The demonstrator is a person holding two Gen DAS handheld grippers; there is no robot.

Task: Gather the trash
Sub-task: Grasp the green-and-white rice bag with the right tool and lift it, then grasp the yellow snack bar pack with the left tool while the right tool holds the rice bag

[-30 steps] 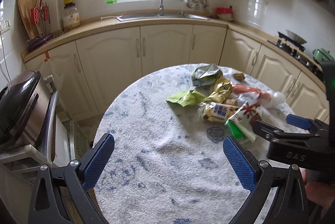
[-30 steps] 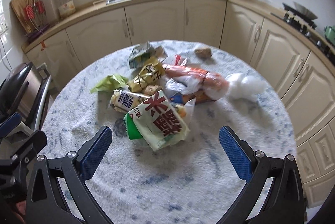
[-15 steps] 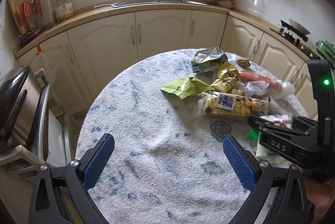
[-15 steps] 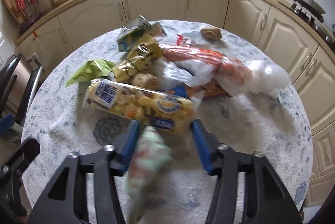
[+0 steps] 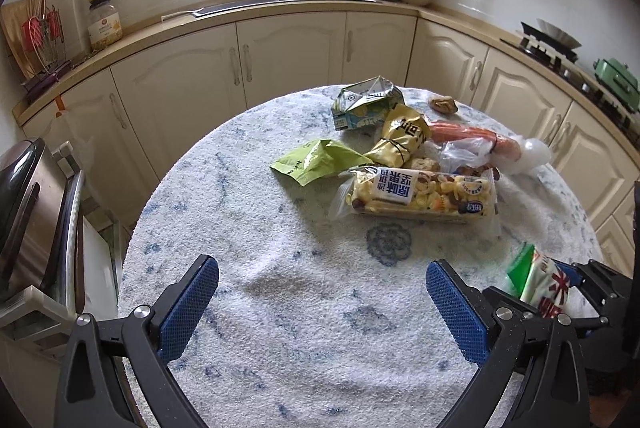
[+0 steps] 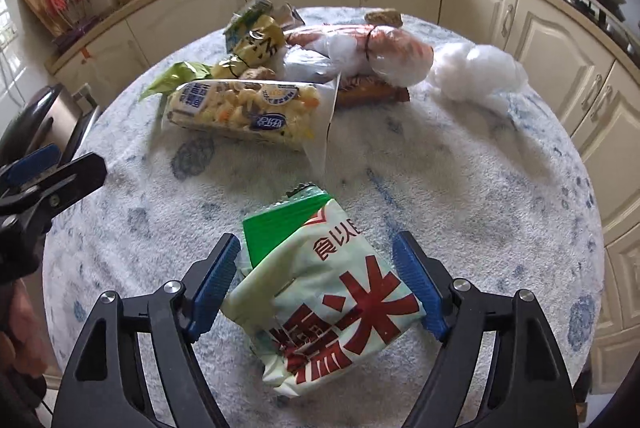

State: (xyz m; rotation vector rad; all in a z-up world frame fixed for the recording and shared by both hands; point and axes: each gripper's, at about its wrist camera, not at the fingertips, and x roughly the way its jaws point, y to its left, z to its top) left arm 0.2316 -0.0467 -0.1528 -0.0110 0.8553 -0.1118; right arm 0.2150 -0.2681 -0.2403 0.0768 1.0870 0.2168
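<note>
A pale green rice bag (image 6: 332, 300) with red characters lies on the round table (image 5: 280, 308), near its front edge. My right gripper (image 6: 316, 240) straddles it; the jaws are opening and the pads sit beside the bag's edges without squeezing it. The left wrist view shows the same bag (image 5: 540, 284) at the lower right. My left gripper (image 5: 320, 268) hangs open over bare tablecloth, nothing between its fingers. Farther back lie a snack mix packet (image 6: 240, 112), a green wrapper (image 5: 316, 160), a yellow bag (image 5: 400, 140), a crushed carton (image 5: 364, 102) and an orange sausage in plastic (image 6: 360, 48).
A steel-lidded bin (image 5: 28, 208) stands left of the table. A white plastic bag (image 6: 476, 72) sits at the table's right. Cream cabinets (image 5: 288, 56) with a sink counter curve behind, and a stove (image 5: 548, 44) is at the right.
My right gripper closed on the rice bag, pulled it off the pile toward the near edge, then widened again. The left gripper moved in over the table and lower.
</note>
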